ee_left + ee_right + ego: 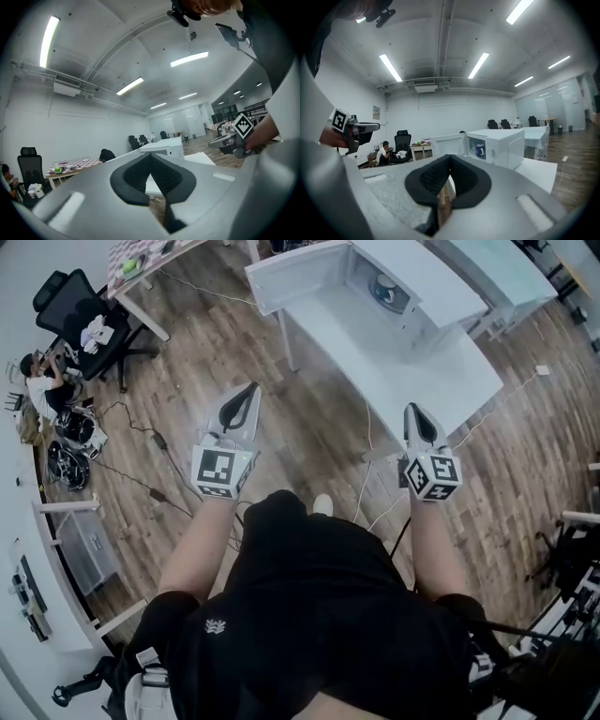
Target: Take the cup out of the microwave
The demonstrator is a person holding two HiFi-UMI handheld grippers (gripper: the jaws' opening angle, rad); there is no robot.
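Observation:
A white microwave [427, 282] stands at the far end of a white table [422, 367], and its door [298, 276] hangs open to the left. Inside sits a blue cup [384, 289], also visible in the right gripper view as the cup [480, 150] in the open microwave [501, 146]. Both grippers are held in front of the person, well short of the table. My left gripper [250, 388] is shut with nothing in it, its tips [151, 155] meeting. My right gripper [413, 410] is shut and empty too, its jaws [449, 157] pointing toward the microwave.
Cables [150, 442] trail over the wooden floor left of the table. A black office chair [89, 329] and a seated person [42, 381] are at the far left, by a table with a patterned cloth [141, 263]. More desks [497, 268] stand behind the microwave.

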